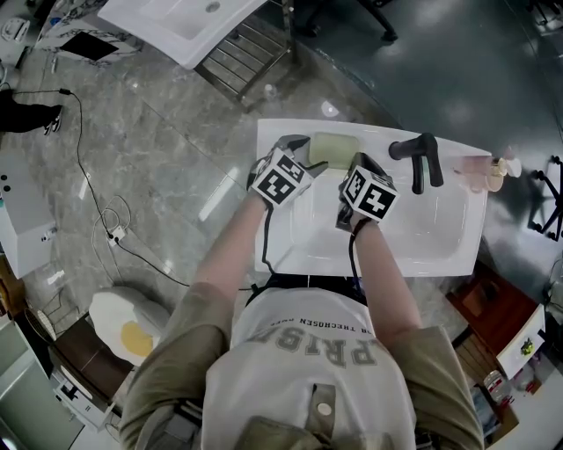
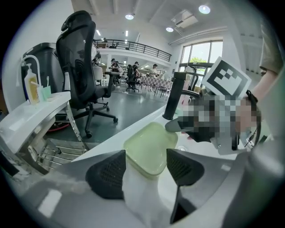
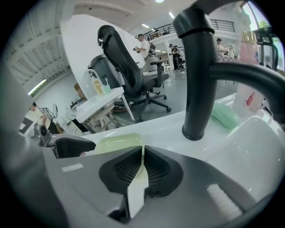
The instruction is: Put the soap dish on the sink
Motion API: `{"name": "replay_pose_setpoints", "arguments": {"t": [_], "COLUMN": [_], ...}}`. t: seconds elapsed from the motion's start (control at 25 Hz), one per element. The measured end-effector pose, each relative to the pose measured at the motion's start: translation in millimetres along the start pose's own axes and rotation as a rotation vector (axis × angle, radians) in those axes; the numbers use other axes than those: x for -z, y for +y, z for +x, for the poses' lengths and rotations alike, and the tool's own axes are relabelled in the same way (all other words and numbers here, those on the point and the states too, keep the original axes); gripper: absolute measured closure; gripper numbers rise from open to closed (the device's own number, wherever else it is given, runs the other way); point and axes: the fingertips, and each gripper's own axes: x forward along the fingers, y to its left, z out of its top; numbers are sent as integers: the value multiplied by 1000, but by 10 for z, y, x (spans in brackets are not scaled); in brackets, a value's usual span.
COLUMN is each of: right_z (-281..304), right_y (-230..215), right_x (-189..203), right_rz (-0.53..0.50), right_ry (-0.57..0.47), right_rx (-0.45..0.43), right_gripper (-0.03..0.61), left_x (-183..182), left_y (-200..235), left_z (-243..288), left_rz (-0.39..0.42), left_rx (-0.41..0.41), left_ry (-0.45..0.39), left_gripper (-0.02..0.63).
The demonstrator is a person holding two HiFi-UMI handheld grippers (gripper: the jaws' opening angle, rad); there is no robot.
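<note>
The pale green soap dish point(image 1: 334, 146) lies on the back ledge of the white sink point(image 1: 290, 128), left of the black faucet point(image 1: 418, 160). My left gripper point(image 1: 306, 153) is at the dish's left end. In the left gripper view its jaws stand open point(image 2: 146, 167), with the near edge of the dish point(image 2: 149, 147) between the pads and a gap on both sides. My right gripper point(image 1: 359, 162) is at the dish's right end. In the right gripper view it is shut point(image 3: 142, 162) on the thin rim of the dish point(image 3: 116, 142).
A green soap bar point(image 3: 226, 115) and a pink bottle point(image 1: 479, 171) sit on the ledge right of the faucet point(image 3: 198, 80). The sink basin lies below my hands. Another white sink top point(image 1: 176, 22) on a metal rack point(image 1: 246, 57) stands behind. Cables point(image 1: 106, 220) trail on the floor at left.
</note>
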Motion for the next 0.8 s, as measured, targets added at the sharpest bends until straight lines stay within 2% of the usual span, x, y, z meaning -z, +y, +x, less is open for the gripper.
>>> {"name": "replay_pose_setpoints", "arguments": {"t": [0.2,0.68,0.8], "right_z": [38,74,84], "right_y": [0,35,31], "right_x": [0,-39,-41], "right_rz": [-35,-200,-197], "right_ry": [9,46,47], "right_rx": [6,21,18], "right_gripper": [561,557,555], "left_x": [33,21,21], "left_y": [37,59,61], "left_z": [33,41,49], "left_rz": [-35,-59,-61], "left_rx": [7,9,9], "left_ry": [15,26,27], "left_gripper": [311,311,311]}}
